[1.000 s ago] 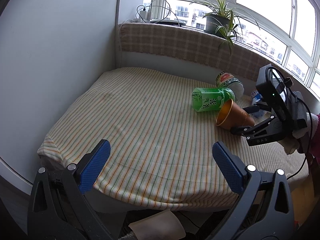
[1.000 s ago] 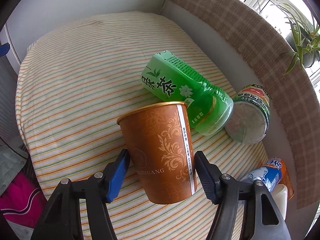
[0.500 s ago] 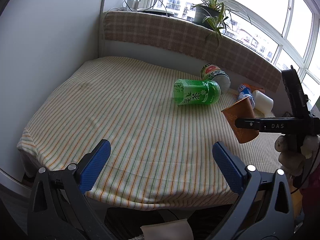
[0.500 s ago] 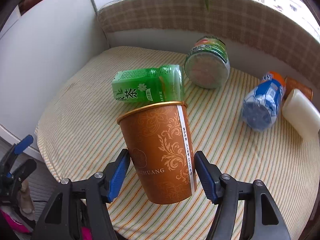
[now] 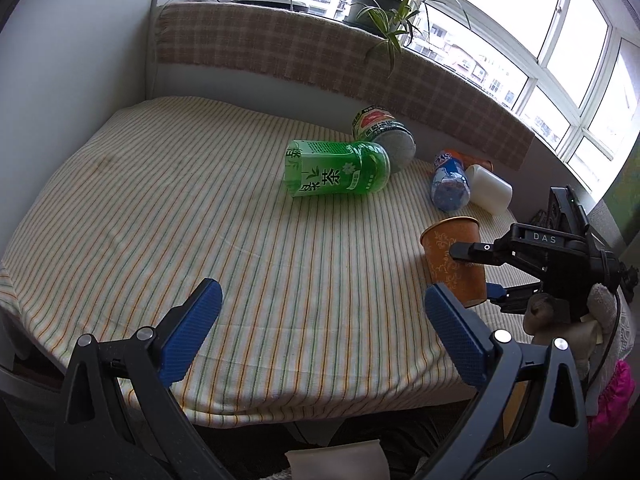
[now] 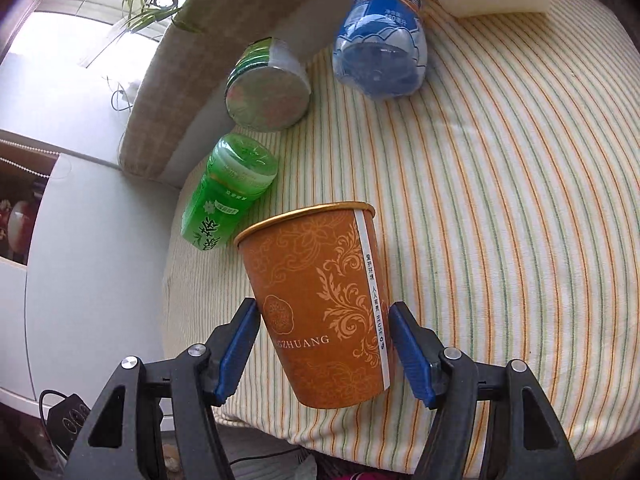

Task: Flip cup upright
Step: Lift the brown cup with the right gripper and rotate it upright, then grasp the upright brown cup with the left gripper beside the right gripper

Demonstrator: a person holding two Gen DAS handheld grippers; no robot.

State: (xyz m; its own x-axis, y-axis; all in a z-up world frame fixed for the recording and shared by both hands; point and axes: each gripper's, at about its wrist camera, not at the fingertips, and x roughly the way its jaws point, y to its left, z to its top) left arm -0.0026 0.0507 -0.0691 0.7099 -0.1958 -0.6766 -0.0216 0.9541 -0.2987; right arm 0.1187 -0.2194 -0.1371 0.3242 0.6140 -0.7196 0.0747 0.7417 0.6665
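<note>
An orange paper cup with gold floral print is held between the blue pads of my right gripper, which is shut on its lower body. In the left wrist view the cup stands nearly upright, mouth up, at the right front of the striped table, with my right gripper gripping it from the right. I cannot tell whether its base touches the cloth. My left gripper is open and empty, low over the table's front edge.
A green tea bottle lies on its side mid-table. Behind it lie a green-lidded jar, a blue bottle and a white container. A padded ledge with a potted plant runs along the back.
My right gripper has turned the cup from tilted to nearly upright and brought it down toward the table's right front. My left gripper stayed open and the view shifted slightly.
</note>
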